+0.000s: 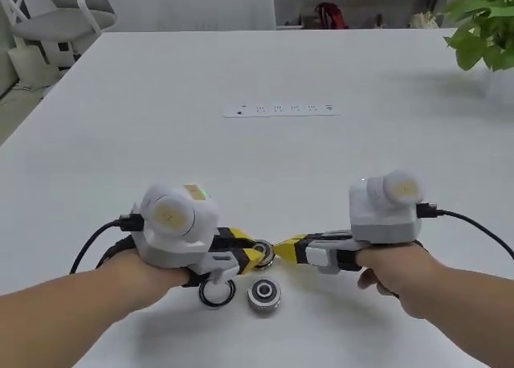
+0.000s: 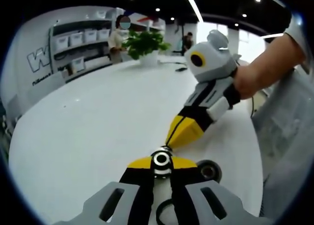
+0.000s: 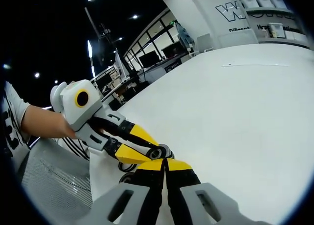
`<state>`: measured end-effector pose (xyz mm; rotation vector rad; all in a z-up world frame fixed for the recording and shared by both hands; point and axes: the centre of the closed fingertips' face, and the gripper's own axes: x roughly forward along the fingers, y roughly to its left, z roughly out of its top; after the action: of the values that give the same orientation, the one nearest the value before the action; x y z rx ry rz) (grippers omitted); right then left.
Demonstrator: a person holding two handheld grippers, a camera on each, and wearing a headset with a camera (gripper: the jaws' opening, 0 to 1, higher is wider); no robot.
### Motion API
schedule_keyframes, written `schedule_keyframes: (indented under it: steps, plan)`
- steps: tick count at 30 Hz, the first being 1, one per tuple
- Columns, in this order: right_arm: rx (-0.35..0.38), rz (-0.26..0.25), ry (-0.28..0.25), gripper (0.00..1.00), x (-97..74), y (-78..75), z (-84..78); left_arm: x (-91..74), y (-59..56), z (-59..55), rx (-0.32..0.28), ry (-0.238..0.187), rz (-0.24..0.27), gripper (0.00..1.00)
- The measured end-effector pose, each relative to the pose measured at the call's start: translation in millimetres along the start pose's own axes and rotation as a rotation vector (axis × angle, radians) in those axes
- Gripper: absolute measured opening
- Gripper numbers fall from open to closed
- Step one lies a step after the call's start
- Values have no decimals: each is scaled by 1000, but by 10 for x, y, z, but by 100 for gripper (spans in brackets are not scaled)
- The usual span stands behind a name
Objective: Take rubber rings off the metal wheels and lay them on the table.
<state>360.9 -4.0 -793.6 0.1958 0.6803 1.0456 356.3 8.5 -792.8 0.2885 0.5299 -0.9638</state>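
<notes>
**Head view.** The left gripper [image 1: 255, 256] is closed on a metal wheel [image 1: 263, 252], which is held just above the table [image 1: 161, 143], low in front of the person and between the two hands. The right gripper [image 1: 281, 247] is set against it from the opposite side, jaws drawn narrow and tips touching the wheel's rim. This is judged to be a peeling arrangement: one tool fixes the wheel, the other works the rubber. Just below the left gripper a loose rubber ring [image 1: 218, 292] is laid flat on the table. Beside it, not touching, a second wheel [image 1: 264, 294] is lying on its face and is taken to be one already stripped. A power strip [image 1: 281, 109] is noted well beyond, clear of the work.

**Left gripper view.** The held wheel [image 2: 162, 159] is seen clamped between the yellow tips. Its dark outer band is read as the rubber ring, still on. The right gripper's closed point is met at the wheel's upper edge. The second wheel [image 2: 208, 170] is seen on the table just to the right of the jaws.

**Right gripper view.** The right gripper's own jaws are closed to a thin seam, and the tips are pressed to the rim of the held wheel [image 3: 159, 152]. Whether any rubber is pinched between them cannot be told.
</notes>
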Motion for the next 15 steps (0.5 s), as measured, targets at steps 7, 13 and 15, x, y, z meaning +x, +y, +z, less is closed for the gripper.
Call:
schedule_keyframes:
  steps: [7, 13, 15]
  plan:
    - [-21, 4, 12, 0, 10, 45, 7, 4, -5, 2, 4, 22, 8, 11]
    - [-17, 29, 10, 0, 34, 123, 24, 1, 0, -3, 11, 29, 17, 11]
    - [-23, 62, 2, 0, 50, 210, 43, 2, -2, -3, 11, 28, 19, 11]
